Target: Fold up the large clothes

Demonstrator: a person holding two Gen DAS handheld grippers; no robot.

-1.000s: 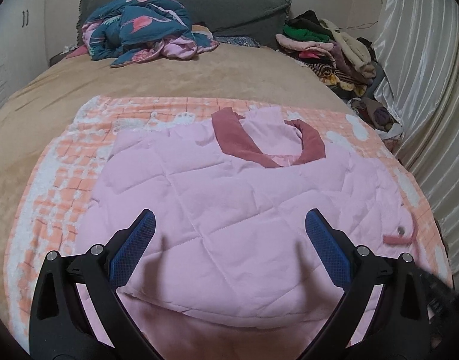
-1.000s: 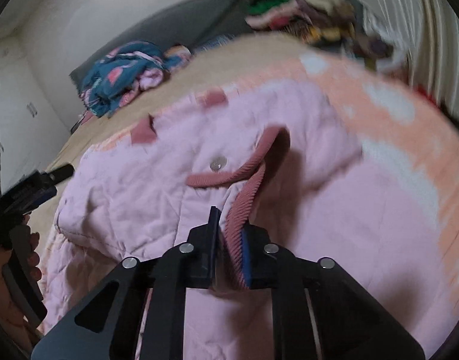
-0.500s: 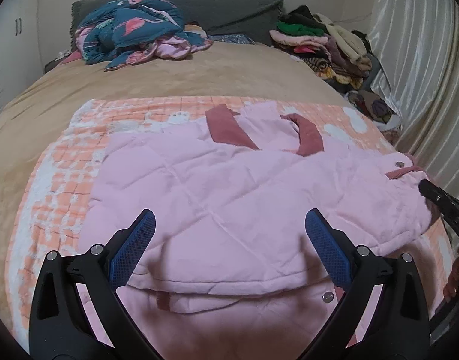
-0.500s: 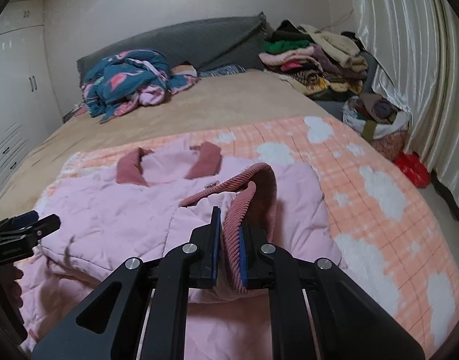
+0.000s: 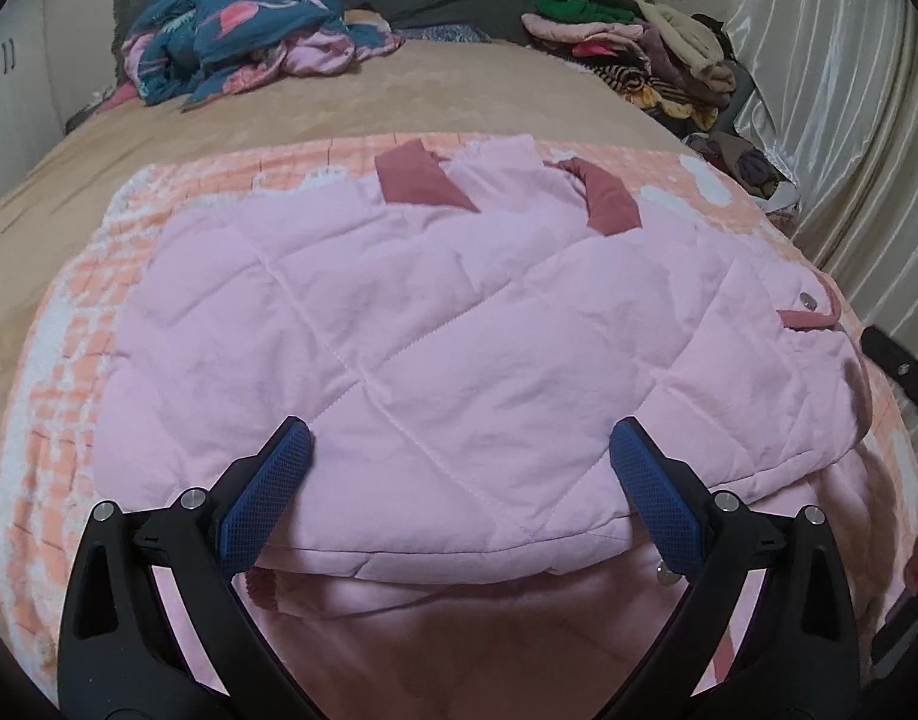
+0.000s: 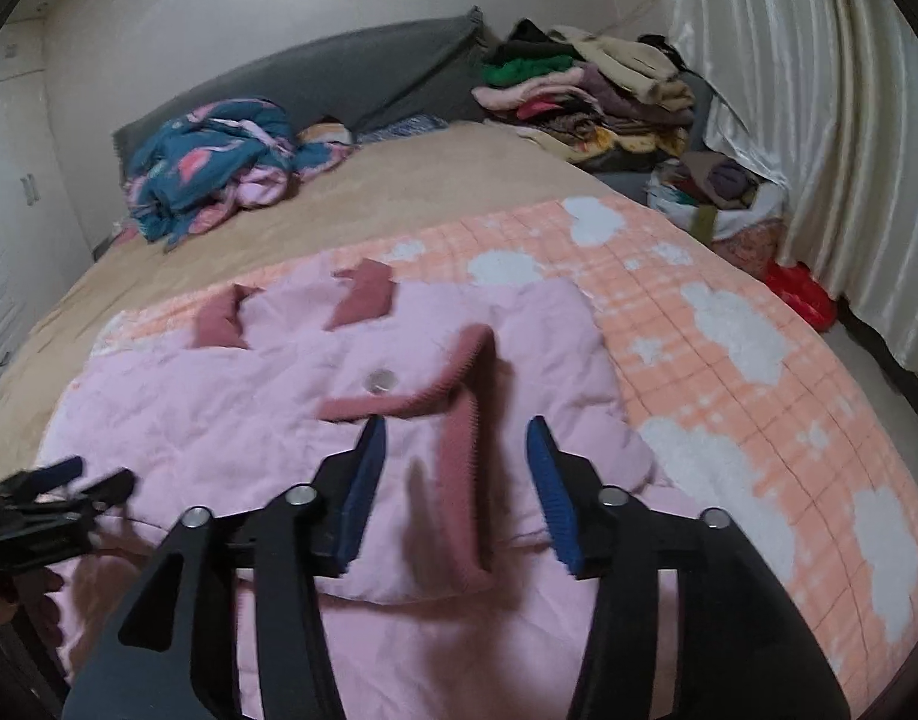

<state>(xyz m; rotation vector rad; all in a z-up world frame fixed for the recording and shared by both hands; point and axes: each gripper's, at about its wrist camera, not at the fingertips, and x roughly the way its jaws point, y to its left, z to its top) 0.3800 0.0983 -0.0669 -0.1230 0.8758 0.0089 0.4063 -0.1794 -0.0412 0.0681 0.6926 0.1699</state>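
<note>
On the bed, a pink quilted jacket [image 5: 411,348] lies spread across an orange checked blanket with white clouds [image 6: 729,360], which covers the near part of a tan bedspread [image 5: 399,90]. The jacket's dark rose collar flaps [image 5: 423,183] point toward the head of the bed, and one layer is folded over another along the near edge. The left gripper [image 5: 459,480] hangs just above that folded edge with its blue-padded fingers [image 5: 267,492] spread wide, nothing between them. The right gripper [image 6: 456,480] is over the jacket's other side; its jaws are opening, and the ribbed rose cuff [image 6: 459,450] of a sleeve sits in the gap between the pads without either pad pressing on it. A metal snap [image 6: 380,381] shows on the fabric just beyond the cuff. At the head of the bed a crumpled teal and pink garment [image 5: 243,30] rests against a grey pillow [image 6: 339,72], and a heap of mixed clothes [image 6: 585,90] is piled at the far corner beside a pale curtain [image 6: 819,120].
</note>
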